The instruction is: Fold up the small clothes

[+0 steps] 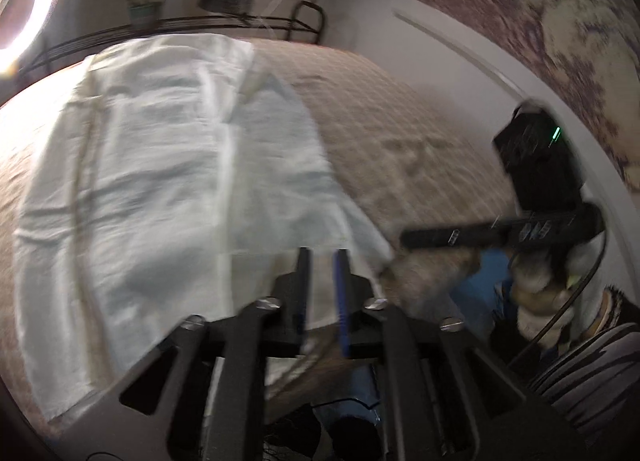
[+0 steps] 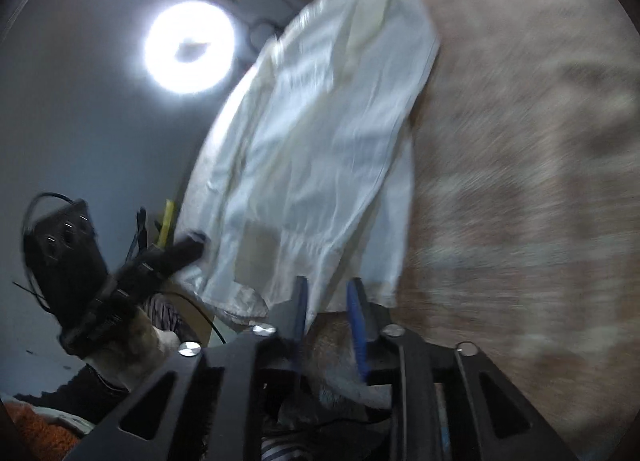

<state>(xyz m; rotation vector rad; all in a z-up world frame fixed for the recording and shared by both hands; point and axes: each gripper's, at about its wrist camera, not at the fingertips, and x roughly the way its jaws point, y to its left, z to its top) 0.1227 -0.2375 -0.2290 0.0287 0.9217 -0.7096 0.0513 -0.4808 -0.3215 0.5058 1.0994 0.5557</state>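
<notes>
A white garment (image 1: 168, 181) lies spread flat on a beige quilted bed (image 1: 400, 133), with a seam running down its middle. My left gripper (image 1: 322, 261) hovers over the garment's near edge, jaws a little apart, open, and only cloth shows behind the gap. From the right wrist the same garment (image 2: 320, 149) stretches away, and its near hem hangs at the tips of my right gripper (image 2: 326, 293), which is open without pinching it. The right gripper (image 1: 404, 240) comes in side-on beside the garment's near right corner. The left gripper (image 2: 196, 241) reaches the hem's left corner.
A ring light (image 1: 24, 13) glares at the far left, and the same ring light (image 2: 188, 47) shines by the garment's left side. A white wall with a patterned hanging (image 1: 540, 21) borders the bed. A dark metal rack (image 1: 304, 21) stands beyond it. A hand (image 1: 532, 285) holds the right gripper.
</notes>
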